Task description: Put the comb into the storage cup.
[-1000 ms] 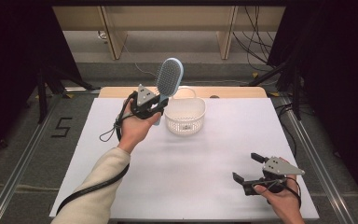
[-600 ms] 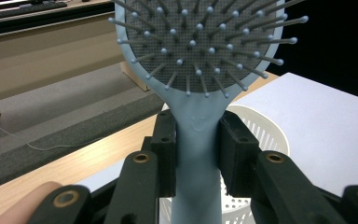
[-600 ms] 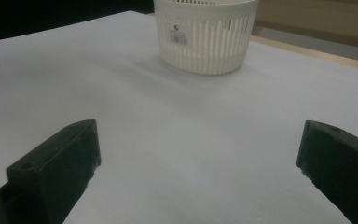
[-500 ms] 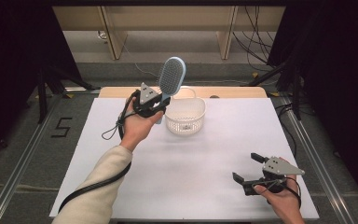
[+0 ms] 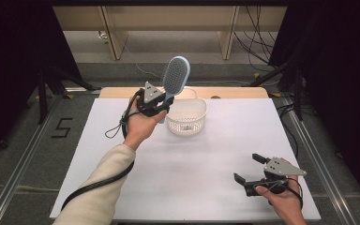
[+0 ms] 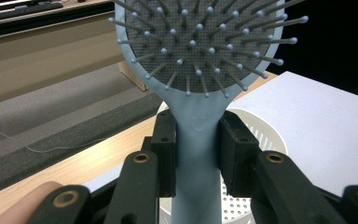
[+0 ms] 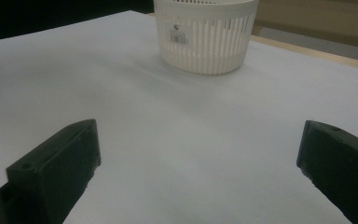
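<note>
My left gripper point(image 5: 161, 104) pinches the blue hairbrush point(image 5: 173, 79) by its handle, head up, just above the white basket's point(image 5: 187, 123) left rim, I think. My right gripper point(image 5: 249, 169) rests low, jaws spread, nothing between them.

A flat white rectangular surface point(image 5: 206, 159) carries the scene, with a strip of pale wood point(image 5: 234, 92) showing along its far edge. A white round plastic basket with slotted walls point(image 5: 186, 117) stands directly on it, near the far edge and a little left of the middle. In the right gripper view the basket point(image 7: 204, 37) bears a small barcode label on its wall.
</note>
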The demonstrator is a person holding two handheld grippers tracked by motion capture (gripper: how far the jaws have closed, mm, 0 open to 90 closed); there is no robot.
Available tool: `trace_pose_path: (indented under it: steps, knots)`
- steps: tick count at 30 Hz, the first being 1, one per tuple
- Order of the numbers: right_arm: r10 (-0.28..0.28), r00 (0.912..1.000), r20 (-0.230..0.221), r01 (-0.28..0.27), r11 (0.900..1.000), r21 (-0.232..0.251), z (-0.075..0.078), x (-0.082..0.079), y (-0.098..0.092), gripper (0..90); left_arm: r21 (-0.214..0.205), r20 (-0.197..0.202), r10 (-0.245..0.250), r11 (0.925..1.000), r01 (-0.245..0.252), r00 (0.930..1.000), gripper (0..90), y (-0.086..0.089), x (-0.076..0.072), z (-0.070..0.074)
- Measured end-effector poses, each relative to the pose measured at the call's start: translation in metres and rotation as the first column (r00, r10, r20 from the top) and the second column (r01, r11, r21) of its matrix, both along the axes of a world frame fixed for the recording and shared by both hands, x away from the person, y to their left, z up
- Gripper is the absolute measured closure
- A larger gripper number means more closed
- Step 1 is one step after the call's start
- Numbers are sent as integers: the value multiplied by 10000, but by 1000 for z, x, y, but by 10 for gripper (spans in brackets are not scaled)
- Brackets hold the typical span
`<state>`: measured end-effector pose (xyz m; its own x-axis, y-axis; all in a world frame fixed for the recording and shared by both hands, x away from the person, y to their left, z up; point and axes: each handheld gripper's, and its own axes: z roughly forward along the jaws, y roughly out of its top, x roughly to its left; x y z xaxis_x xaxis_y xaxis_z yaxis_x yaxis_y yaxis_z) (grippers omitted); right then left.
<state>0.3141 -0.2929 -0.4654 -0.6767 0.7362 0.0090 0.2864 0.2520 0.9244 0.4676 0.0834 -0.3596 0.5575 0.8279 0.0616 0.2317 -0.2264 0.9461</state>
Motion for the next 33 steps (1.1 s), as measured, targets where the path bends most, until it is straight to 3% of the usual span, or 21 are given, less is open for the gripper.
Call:
trace_pose_path:
  steps: [33]
  knots:
    - [-31,10000,31,31,10000,50,0,0,0,2,105,-2,-110,9999,110,9999,698,-12,9,6]
